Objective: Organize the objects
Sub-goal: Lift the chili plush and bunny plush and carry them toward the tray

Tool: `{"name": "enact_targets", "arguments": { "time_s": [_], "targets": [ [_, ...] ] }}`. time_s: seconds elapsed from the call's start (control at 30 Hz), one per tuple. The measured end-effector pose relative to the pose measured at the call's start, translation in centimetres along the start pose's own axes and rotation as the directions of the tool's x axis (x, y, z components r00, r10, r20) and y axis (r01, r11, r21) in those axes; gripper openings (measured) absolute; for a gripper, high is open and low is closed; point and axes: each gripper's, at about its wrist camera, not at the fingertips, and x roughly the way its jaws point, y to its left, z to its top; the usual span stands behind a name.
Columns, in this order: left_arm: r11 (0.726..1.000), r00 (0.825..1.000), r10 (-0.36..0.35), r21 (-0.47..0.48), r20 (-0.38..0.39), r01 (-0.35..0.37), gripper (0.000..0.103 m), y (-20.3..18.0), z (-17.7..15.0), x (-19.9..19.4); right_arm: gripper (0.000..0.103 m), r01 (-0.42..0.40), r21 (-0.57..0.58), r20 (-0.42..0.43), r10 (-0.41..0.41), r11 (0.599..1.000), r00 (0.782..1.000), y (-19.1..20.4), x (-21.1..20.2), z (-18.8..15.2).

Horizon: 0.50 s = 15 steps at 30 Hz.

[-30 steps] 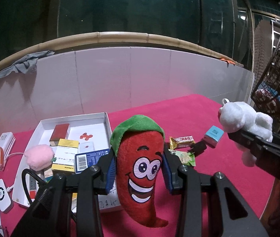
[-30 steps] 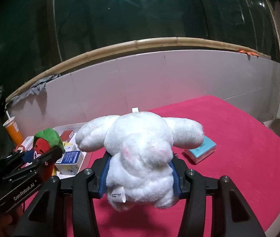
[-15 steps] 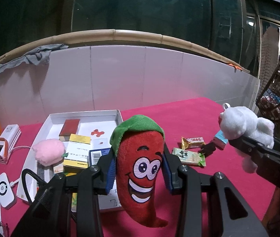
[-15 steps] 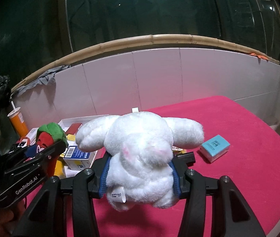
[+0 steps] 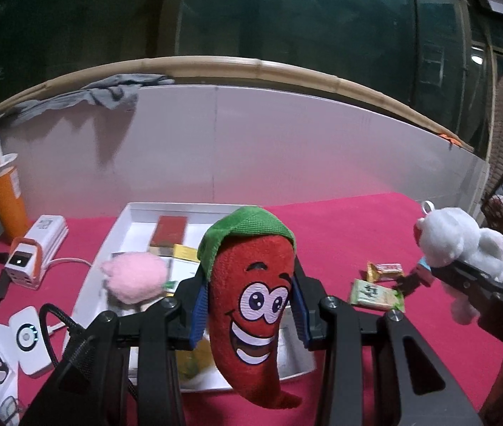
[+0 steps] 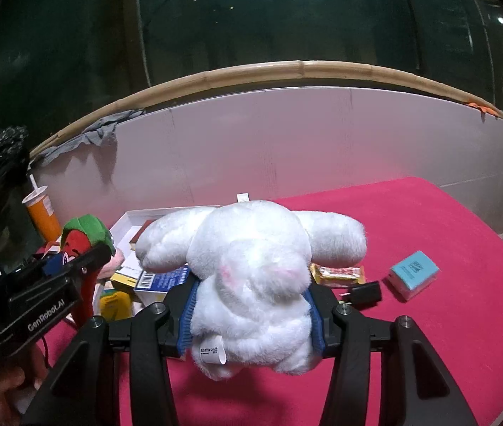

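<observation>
Red chili plush (image 5: pixel 251 305) pinched upright in left gripper (image 5: pixel 249 314) above white tray (image 5: pixel 123 220), white bunny plush (image 6: pixel 251 284) clamped in right gripper (image 6: pixel 251 314) right of tray, pink plush (image 5: pixel 134 280) laid at tray's left rim, snack packets (image 5: pixel 375 294) right of tray on red cloth (image 6: pixel 411 220).

Right half of the desk (image 6: pixel 429 213) is bare red cloth, open for passage. Obstacles: white tray (image 5: pixel 123 227) crowded with boxes at left; snack packets (image 5: pixel 375 294), black plug (image 6: pixel 363 293) and blue box (image 6: pixel 414 275) mid-desk; white wall panel (image 6: pixel 287 142) behind.
</observation>
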Motion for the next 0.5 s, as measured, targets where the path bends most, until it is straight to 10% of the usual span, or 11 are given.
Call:
{"name": "enact_targets", "arguments": {
  "time_s": [0.5],
  "targets": [
    [0.995,0.997,0.083,-0.056,-0.010,-0.083,0.039,5.3,0.5,0.5,0.054,-0.069,-0.073,-0.041,0.066,0.995,0.997,4.9,2.6,0.9]
  ]
}}
